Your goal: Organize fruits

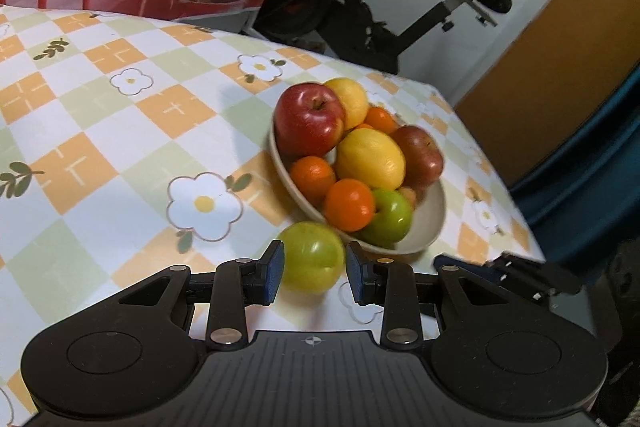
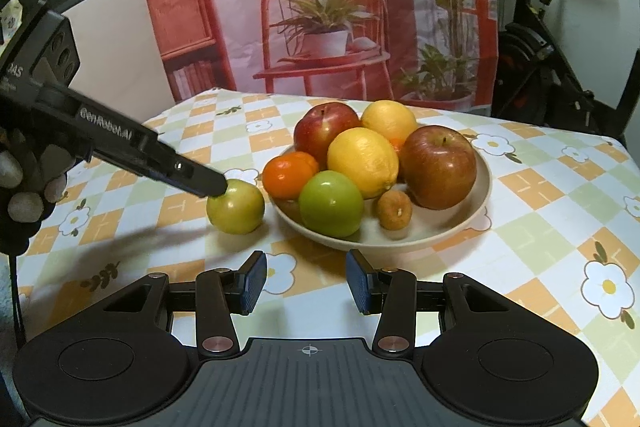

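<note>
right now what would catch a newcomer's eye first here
The heaped bowl on the checked cloth: red apples, lemons and oranges piled high. Just left of it a loose green apple sits on the cloth between the left tongs. The right tongs hang empty in front of the bowl.

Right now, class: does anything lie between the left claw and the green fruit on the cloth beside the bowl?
Nothing visible does. The green fruit sits directly between the left claw fingers, on the tablecloth, just outside the bowl.
</note>
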`<act>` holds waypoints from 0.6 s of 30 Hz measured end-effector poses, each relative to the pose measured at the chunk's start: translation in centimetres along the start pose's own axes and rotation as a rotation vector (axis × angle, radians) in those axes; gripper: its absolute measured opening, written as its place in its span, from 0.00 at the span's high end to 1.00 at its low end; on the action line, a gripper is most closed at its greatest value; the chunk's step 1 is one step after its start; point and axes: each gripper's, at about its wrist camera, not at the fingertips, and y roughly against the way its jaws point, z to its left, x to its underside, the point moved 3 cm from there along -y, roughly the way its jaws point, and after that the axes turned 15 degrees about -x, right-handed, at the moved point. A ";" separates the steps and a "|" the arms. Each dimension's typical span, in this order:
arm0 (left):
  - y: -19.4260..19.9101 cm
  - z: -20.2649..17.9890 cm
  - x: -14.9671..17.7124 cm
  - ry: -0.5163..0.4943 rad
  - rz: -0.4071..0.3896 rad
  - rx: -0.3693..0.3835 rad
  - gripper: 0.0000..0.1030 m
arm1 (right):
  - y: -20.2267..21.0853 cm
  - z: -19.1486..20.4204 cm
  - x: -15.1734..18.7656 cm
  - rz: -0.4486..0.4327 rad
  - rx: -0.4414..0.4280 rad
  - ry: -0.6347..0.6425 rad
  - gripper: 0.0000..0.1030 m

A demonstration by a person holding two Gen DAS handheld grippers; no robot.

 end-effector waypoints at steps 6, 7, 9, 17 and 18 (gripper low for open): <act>0.1 1.2 -0.7 0.066 -0.017 -0.013 0.66 | -0.3 0.4 0.1 0.013 -0.011 0.004 0.60; 0.0 1.4 -0.7 0.070 -0.014 -0.021 0.66 | -0.4 0.5 0.1 0.015 -0.013 0.004 0.60; -0.1 1.8 -0.6 0.084 -0.004 -0.027 0.66 | -0.6 0.7 0.1 0.020 -0.020 0.005 0.60; -1.0 3.4 0.0 0.147 0.022 -0.041 0.78 | -1.8 1.7 0.4 0.055 -0.043 0.029 0.60; -1.1 3.5 0.0 0.156 0.025 -0.042 0.79 | -1.9 1.8 0.4 0.057 -0.045 0.032 0.60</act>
